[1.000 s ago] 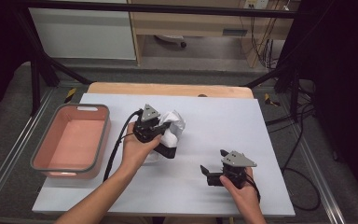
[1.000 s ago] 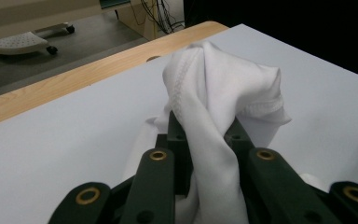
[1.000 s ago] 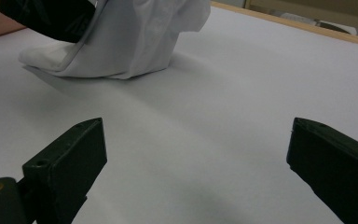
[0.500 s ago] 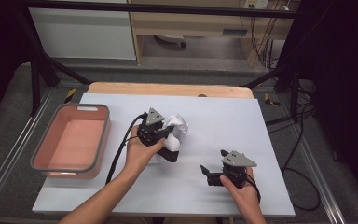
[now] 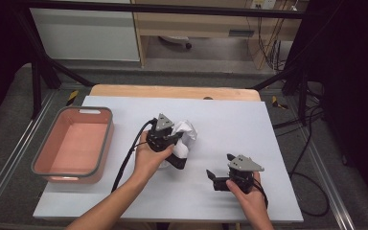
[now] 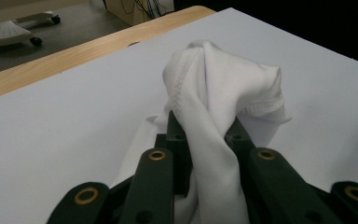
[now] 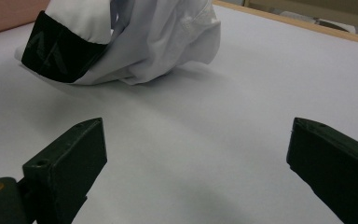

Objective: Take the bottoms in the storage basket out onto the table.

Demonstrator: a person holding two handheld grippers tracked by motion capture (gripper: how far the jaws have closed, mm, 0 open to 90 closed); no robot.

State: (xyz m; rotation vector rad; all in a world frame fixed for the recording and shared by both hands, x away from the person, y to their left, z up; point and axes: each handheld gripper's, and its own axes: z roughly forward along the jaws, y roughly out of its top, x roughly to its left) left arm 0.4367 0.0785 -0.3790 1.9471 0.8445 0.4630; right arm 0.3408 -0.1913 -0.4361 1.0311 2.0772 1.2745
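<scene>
A crumpled white cloth [image 5: 188, 130] with a black band [image 5: 178, 162] is bunched near the middle of the white table. My left gripper [image 5: 178, 138] is shut on it. In the left gripper view the cloth [image 6: 223, 88] rises in a twisted fold out of the pinched left gripper [image 6: 205, 128]. To the right and nearer the front edge, my right gripper [image 5: 219, 168] rests low on the table, open and pointing left. In the right gripper view, the right gripper [image 7: 196, 130] has bare table between its fingers, and the cloth [image 7: 158, 42] with its black band [image 7: 58, 49] lies farther ahead.
A pink tub with a grey rim [image 5: 109, 130] stands at the table's left side with nothing in it. A wooden strip [image 5: 172, 91] runs along the far edge. The left gripper's cable [image 5: 124, 163] trails toward the front. Bare white tabletop [image 5: 239, 124] spreads right of the cloth.
My left gripper has shifted slightly to the right with the cloth still pinched in it. The right gripper has kept still.
</scene>
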